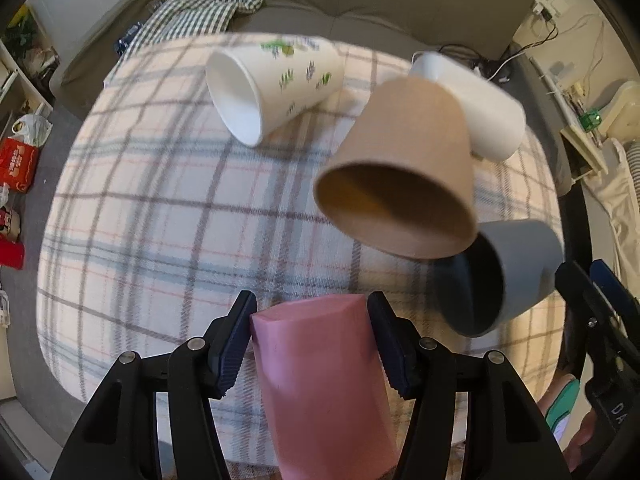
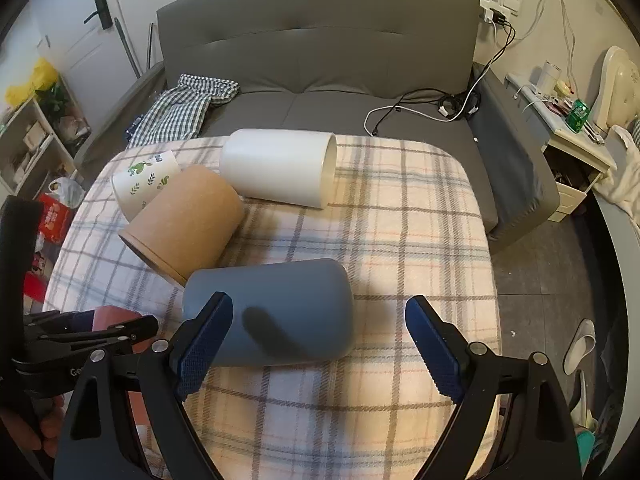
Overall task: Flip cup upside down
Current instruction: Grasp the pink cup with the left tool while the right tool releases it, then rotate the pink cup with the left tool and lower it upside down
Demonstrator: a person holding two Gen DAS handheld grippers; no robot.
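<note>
My left gripper [image 1: 312,312] is shut on a pink cup [image 1: 324,384], held between both fingers above the plaid-covered table [image 1: 160,240]. Other cups lie on their sides: a brown paper cup [image 1: 400,176], a blue-grey cup [image 1: 504,272], a white cup with leaf prints [image 1: 272,88] and a plain white cup [image 1: 480,108]. My right gripper [image 2: 320,320] is open above the near side of the blue-grey cup [image 2: 272,312]. The brown cup [image 2: 184,220], plain white cup [image 2: 280,168] and leaf-print cup [image 2: 144,184] lie behind it. The left gripper [image 2: 80,340] shows at the lower left.
A grey sofa [image 2: 320,60] stands behind the table with a checked cloth [image 2: 180,108] and cables [image 2: 440,108] on it. A bedside table [image 2: 560,128] is at the right, shelves [image 2: 32,140] at the left. Slippers [image 2: 580,344] lie on the floor.
</note>
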